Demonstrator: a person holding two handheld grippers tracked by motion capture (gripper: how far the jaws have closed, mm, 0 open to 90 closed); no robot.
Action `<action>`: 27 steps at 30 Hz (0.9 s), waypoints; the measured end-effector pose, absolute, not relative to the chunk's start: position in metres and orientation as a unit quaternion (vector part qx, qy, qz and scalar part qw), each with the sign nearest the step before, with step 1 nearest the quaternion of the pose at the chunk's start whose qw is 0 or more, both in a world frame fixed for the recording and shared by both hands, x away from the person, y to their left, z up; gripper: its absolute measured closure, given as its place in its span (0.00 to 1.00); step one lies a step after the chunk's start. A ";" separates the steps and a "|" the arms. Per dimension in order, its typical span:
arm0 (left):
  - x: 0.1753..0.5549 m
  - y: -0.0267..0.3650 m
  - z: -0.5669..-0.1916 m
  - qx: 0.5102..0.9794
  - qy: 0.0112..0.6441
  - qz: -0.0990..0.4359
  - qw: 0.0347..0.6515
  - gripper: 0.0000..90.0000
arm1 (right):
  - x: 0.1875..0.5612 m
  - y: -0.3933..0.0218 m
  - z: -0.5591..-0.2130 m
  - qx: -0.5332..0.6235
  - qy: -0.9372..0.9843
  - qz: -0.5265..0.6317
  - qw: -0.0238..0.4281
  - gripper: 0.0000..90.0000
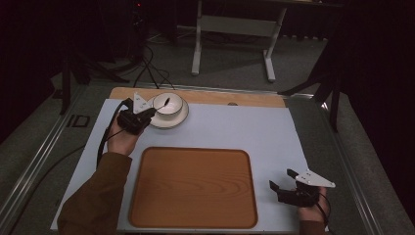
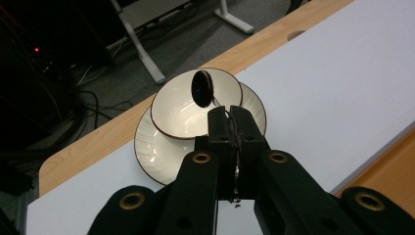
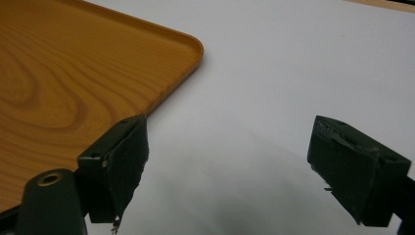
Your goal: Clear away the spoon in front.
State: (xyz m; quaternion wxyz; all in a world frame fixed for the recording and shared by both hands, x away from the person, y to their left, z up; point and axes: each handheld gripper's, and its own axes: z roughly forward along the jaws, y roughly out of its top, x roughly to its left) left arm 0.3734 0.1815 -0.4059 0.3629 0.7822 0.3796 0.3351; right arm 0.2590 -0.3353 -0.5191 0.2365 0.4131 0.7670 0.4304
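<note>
Lifting a dark spoon [image 2: 201, 88] out of the white bowl [image 2: 181, 110], you are holding it by its thin handle with your left gripper [image 2: 230, 120], jaws pressed together on it. The bowl is sitting on a saucer [image 2: 151, 152] at about eleven o'clock on the white mat [image 1: 235, 129]. By my judgement the work is only beginning: the wooden tray [image 1: 193, 188] at six o'clock is carrying nothing, so spoon, bowl and saucer likely remain to be moved. Your right gripper [image 1: 283, 180] is resting at four o'clock, jaws spread wide, holding nothing, just beside the tray's corner.
</note>
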 end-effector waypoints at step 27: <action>0.334 0.179 -0.398 0.783 0.358 0.334 0.385 0.99 | 0.259 -0.335 -0.519 0.413 0.767 0.430 0.238 0.17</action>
